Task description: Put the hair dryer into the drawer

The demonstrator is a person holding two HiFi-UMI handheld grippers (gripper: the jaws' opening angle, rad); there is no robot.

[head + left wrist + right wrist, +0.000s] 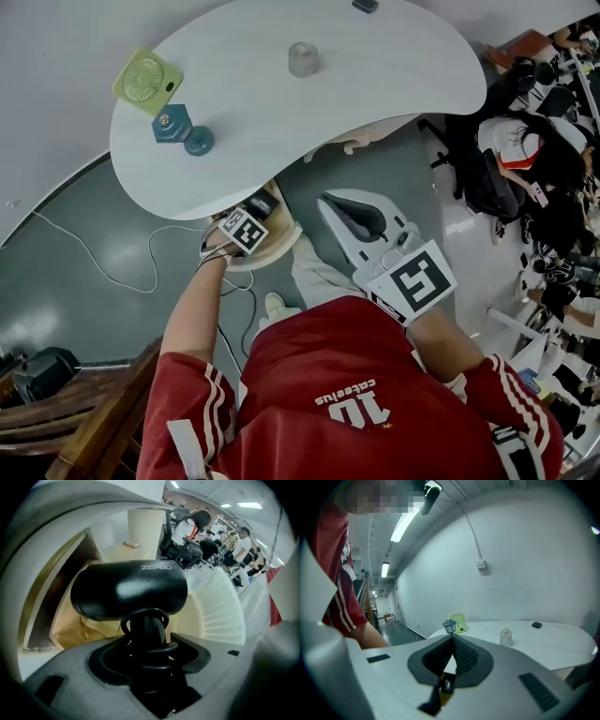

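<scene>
Two tools appear, one loaded. My left tool (147, 641) is clamped on the handle of the hair dryer (129, 590), with the coiled cord (145, 620) wrapped round the handle just above the jaws. My right tool (452, 641) has its jaws pressed together on nothing and points toward the table (375, 75), off to the right of the work.

Key relation: the hair dryer sits directly ahead of the left tool, inside the mouth of the open drawer (51, 597), which projects from under the table's near edge. The handle runs back along the tool's own line. The barrel lies crosswise to it, left to right in the left gripper view, roughly parallel to the drawer's front. A pale crumpled sheet (91, 623) lies on the drawer floor beneath. Whether the barrel touches it cannot be told.

Appearance: glossy black, short rounded barrel, small light lettering on the upper side.

Judgement: the left hand alone is placed to finish. I expect the next move to be a short lowering and then a release, keeping the barrel clear of the wooden side wall.
</scene>
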